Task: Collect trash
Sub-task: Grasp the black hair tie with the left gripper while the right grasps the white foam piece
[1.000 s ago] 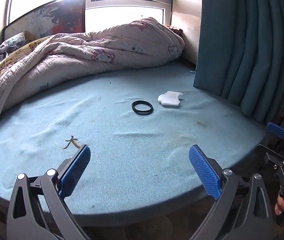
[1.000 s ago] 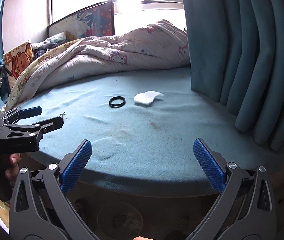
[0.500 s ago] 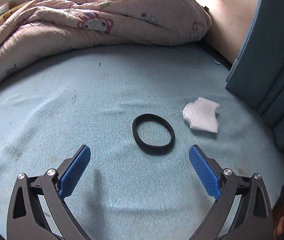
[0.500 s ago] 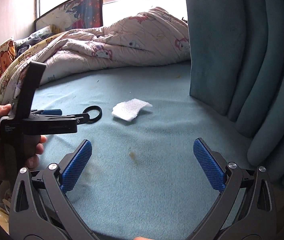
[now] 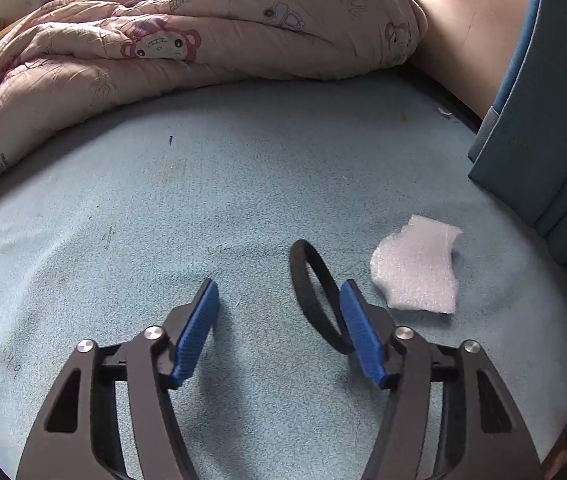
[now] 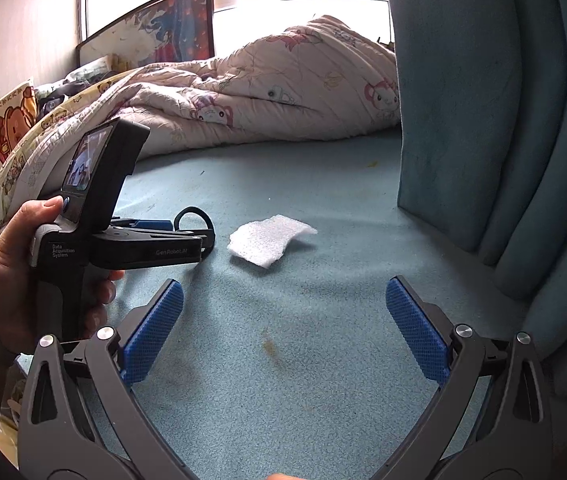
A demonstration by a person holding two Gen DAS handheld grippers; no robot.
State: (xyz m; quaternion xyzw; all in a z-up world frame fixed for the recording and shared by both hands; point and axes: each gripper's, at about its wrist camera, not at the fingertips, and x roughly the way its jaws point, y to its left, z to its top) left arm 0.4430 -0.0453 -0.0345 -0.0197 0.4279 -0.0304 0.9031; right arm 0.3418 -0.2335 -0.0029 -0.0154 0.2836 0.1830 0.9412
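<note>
A black rubber ring (image 5: 300, 276) stands tipped up on edge on the blue bed sheet (image 5: 123, 216), leaning against the right pad of my left gripper (image 5: 278, 286). The jaws are closing around it; the left pad is still apart from the ring. A white foam scrap (image 5: 415, 268) lies flat just right of the ring. In the right wrist view a hand (image 6: 11, 264) holds the left gripper (image 6: 199, 240) at the ring (image 6: 197, 210), with the foam scrap (image 6: 267, 240) beside it. My right gripper (image 6: 283, 284) hovers open over the sheet, nothing between its fingers.
A crumpled pink cartoon quilt (image 5: 203, 28) fills the far side of the bed. Teal curtains (image 6: 503, 120) hang along the right edge. A small brown stain (image 6: 269, 346) marks the sheet near the right gripper. Pillows and a headboard (image 6: 143, 36) stand at the far left.
My left gripper moved forward and down onto the ring, and its jaws narrowed. The ring went from lying flat to standing on edge. My right gripper moved slightly nearer the foam scrap.
</note>
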